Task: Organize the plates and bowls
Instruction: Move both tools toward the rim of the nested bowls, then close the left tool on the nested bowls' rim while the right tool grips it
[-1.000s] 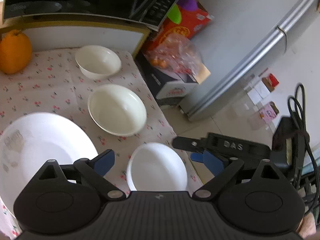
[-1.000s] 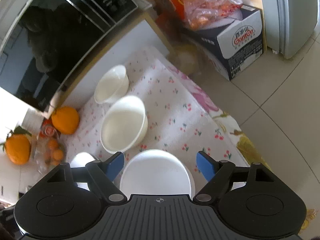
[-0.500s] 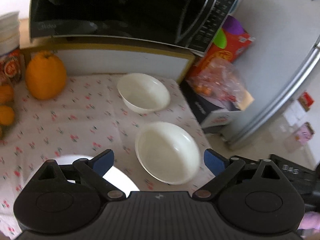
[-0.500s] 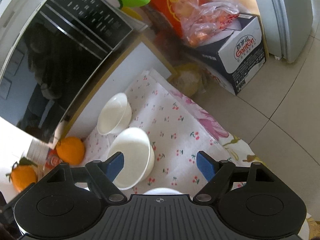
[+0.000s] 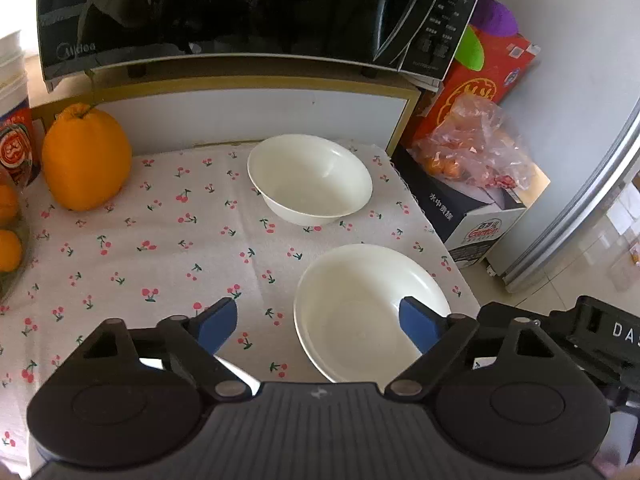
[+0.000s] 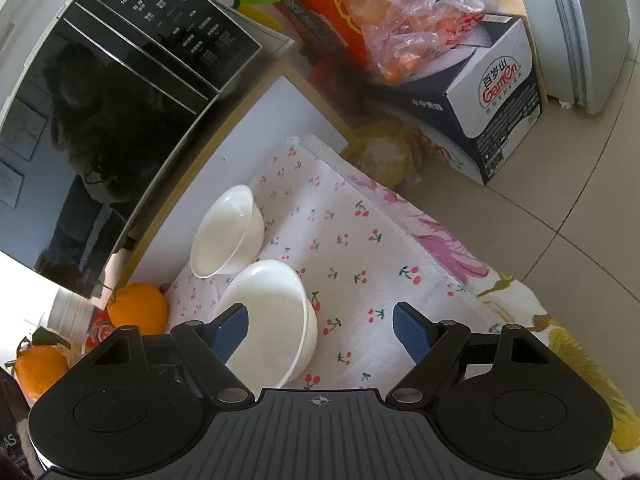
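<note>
Bowls sit on the cherry cloth (image 5: 160,248) over the tabletop: a small bowl (image 5: 310,178) at the back by the microwave (image 5: 240,12), and a big bowl (image 5: 370,308) near the front edge. They are apart, maybe waiting to be stacked. The left gripper (image 5: 318,322) hangs over the big bowl, wide open and empty. The right gripper (image 6: 320,330) is open and empty too.

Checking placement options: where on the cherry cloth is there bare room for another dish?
Open cloth lies between the big orange, the far bowl and the near bowl. A strip also runs right of both bowls in the right wrist view. The bowls themselves sit close together.
</note>
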Available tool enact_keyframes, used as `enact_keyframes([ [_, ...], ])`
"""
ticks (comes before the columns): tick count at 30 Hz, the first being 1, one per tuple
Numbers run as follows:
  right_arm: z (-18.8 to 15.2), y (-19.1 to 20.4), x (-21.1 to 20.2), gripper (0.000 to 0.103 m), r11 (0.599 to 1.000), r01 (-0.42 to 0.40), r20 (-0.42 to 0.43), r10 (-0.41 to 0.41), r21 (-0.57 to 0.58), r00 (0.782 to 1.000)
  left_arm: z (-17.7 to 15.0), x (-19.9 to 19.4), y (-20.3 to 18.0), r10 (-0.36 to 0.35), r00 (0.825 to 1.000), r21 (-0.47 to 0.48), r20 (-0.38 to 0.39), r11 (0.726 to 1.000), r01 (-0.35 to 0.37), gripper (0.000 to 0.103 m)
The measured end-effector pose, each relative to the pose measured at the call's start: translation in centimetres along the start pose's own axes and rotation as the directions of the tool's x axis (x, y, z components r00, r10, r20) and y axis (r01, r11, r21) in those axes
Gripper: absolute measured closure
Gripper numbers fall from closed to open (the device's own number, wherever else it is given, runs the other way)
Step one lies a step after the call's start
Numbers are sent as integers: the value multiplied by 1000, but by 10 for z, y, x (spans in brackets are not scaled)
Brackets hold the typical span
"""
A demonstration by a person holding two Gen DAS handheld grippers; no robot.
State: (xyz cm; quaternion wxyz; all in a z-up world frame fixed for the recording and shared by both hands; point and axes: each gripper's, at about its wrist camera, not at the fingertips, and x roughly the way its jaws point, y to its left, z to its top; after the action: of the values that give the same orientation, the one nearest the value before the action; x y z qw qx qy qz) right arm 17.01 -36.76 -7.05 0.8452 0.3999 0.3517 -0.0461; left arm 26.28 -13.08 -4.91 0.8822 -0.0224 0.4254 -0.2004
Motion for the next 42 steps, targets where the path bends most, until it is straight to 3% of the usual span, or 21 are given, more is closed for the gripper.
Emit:
enact_keyframes([
  [4, -2, 2, 3, 24, 1000, -17, 13, 17, 12, 1000, 1, 4, 2, 1, 1000, -6, -1, 1000, -1, 30],
  [6, -2, 3, 5, 29, 1000, -22, 21, 22, 18, 1000, 1, 6, 3, 0, 1000, -14, -2, 1000, 0, 43],
  [11, -5, 5, 10, 44, 1000, -25, 19, 25, 17, 999, -1, 12, 8, -20, 1000, -36, -22, 999, 19, 59],
  [26, -12, 3, 24, 83, 998, -40, -10, 41, 51, 999, -3, 17, 11, -33, 999, -35, -41, 999, 32, 88],
  [42, -8, 7, 17, 86, 995, -72, -4, 73, 67, 997, -3, 10, 10, -26, 999, -31, -28, 999, 26, 93],
])
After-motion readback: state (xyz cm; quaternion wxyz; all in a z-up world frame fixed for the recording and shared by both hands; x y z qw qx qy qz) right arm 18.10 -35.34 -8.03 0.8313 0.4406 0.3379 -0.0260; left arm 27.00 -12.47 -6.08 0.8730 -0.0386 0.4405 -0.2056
